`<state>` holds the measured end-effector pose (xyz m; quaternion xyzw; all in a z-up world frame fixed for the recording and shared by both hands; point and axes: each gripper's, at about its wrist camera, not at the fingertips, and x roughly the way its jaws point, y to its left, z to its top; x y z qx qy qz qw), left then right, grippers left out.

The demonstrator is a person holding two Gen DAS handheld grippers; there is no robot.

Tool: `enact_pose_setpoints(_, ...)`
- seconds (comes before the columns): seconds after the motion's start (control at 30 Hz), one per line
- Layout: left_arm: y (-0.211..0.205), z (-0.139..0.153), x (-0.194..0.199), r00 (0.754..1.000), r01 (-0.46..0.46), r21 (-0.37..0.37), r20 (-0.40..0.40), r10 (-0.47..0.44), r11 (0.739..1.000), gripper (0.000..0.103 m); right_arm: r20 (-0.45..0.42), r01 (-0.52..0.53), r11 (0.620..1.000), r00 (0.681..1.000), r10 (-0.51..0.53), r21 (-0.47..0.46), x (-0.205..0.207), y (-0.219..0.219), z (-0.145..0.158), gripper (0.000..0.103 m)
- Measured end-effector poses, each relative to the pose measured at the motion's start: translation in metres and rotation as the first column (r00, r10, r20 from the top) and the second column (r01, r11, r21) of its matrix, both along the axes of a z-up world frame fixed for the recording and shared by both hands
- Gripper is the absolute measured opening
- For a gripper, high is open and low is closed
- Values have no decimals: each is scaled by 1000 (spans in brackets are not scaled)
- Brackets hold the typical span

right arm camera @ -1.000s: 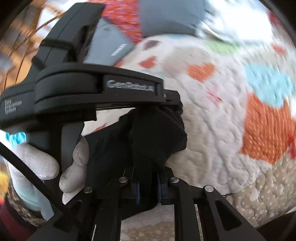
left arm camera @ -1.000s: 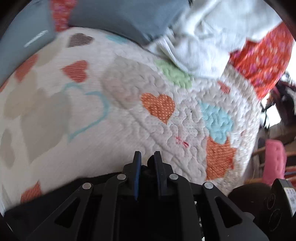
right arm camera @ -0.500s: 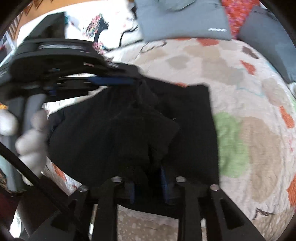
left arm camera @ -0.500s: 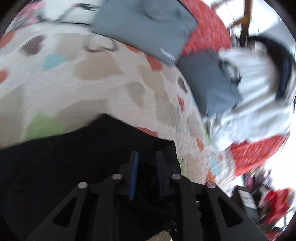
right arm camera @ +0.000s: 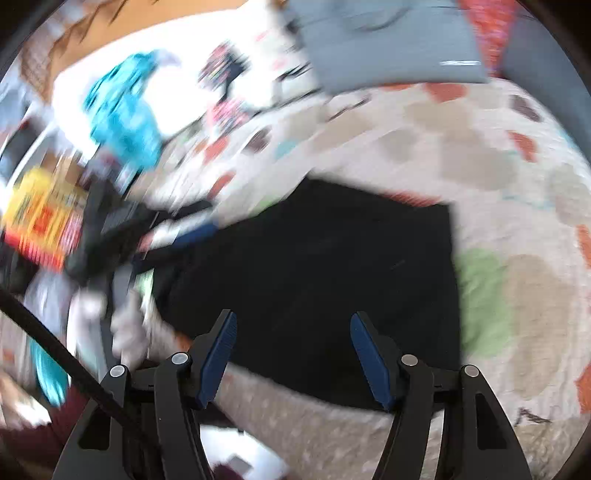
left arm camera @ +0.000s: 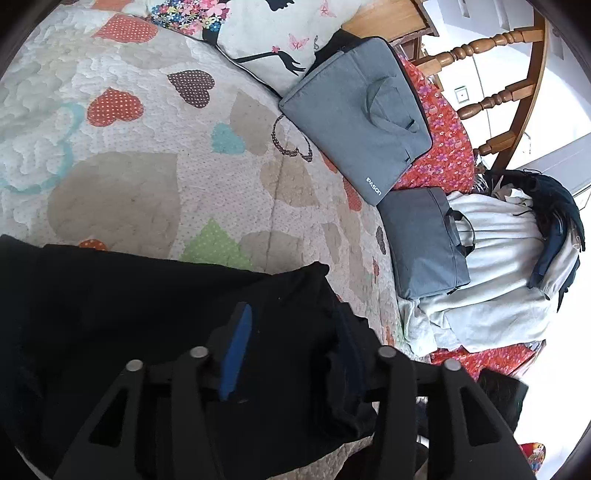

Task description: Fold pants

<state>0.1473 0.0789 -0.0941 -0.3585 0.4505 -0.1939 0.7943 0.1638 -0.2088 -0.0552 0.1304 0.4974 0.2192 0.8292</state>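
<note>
One fold looks done: the black pants [right arm camera: 332, 266] lie as a squarish flat packet on the heart-patterned bed quilt [left arm camera: 155, 155]. Both the left gripper [left arm camera: 291, 347] and right gripper [right arm camera: 291, 350] have just been opening, jaws released, fabric slack between the left pair. Further halving probably remains.

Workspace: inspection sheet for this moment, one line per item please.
Surface: heart-print quilt on a bed.
Job's things: black pants lying folded on the quilt.
Clutter: two grey bags, pillow, white clothes pile, all beyond the pants.
Grippers: left gripper jaws have just been opening, pants fabric between them, draped over one finger; right gripper open, jaws have just been opening, nothing between them, pants below.
Cables: dark cord beside the right gripper.
Surroundings: wooden bed rail; right view blurred.
</note>
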Motion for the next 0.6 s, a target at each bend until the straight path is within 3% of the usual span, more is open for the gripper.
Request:
enact_pose_setpoints(0.13, 6, 6, -5, 1000, -14, -2, 10, 14, 1000, 47, -74, 44, 998, 996, -40, 51, 26, 7, -23, 62)
enact_pose_setpoints(0.3, 16, 10, -9, 997, -74, 59, 27, 73, 995, 49, -222, 37, 982, 975, 4, 183, 37, 42, -73, 64)
enact_pose_setpoints(0.33, 18, 9, -9, 997, -79, 58, 23, 77, 995, 49, -218, 56, 975, 976, -8, 215, 41, 44, -78, 69)
enact_pose_setpoints(0.4, 20, 5, -9, 997, -83, 50, 11, 82, 995, 49, -233, 59, 962, 972, 5, 267, 33, 42, -73, 80)
enact_pose_setpoints(0.6, 18, 5, -10, 997, -79, 66, 5, 79, 995, 50, -230, 30, 966, 973, 32, 258, 28, 42, -67, 79)
